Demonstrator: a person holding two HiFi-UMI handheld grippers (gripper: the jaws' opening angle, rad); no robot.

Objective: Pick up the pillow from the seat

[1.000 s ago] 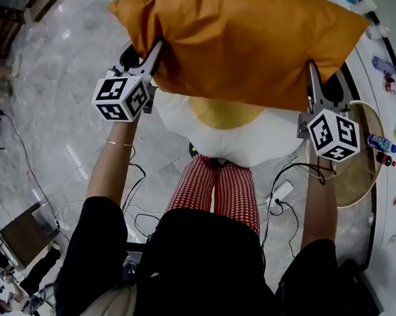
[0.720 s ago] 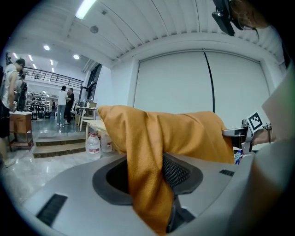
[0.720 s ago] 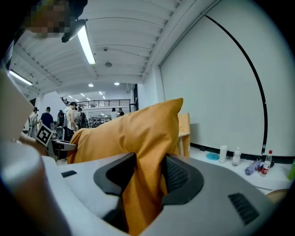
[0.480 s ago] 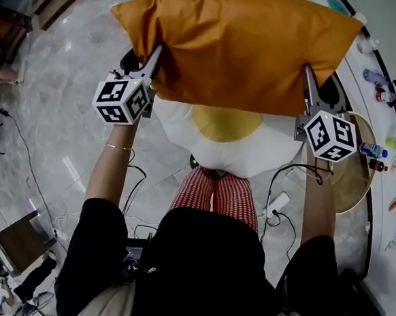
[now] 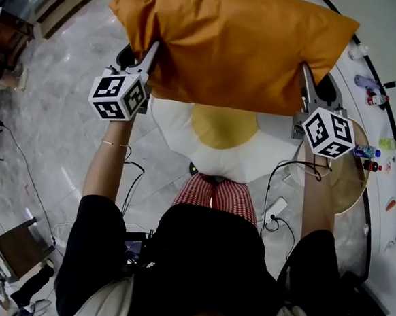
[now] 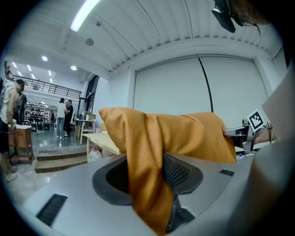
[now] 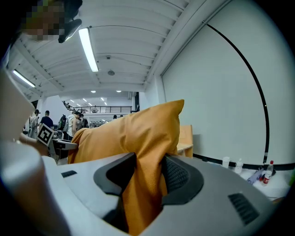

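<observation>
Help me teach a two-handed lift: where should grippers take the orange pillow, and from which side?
I would pinch the orange pillow at its near edge, close to each end, from the person's side. It is wide and soft; the left gripper and right gripper each hold bunched fabric there.

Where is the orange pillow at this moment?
Head view, top centre: the pillow hangs between the left tool and right tool, each clamped on one side edge, above the egg-shaped cushion.
</observation>
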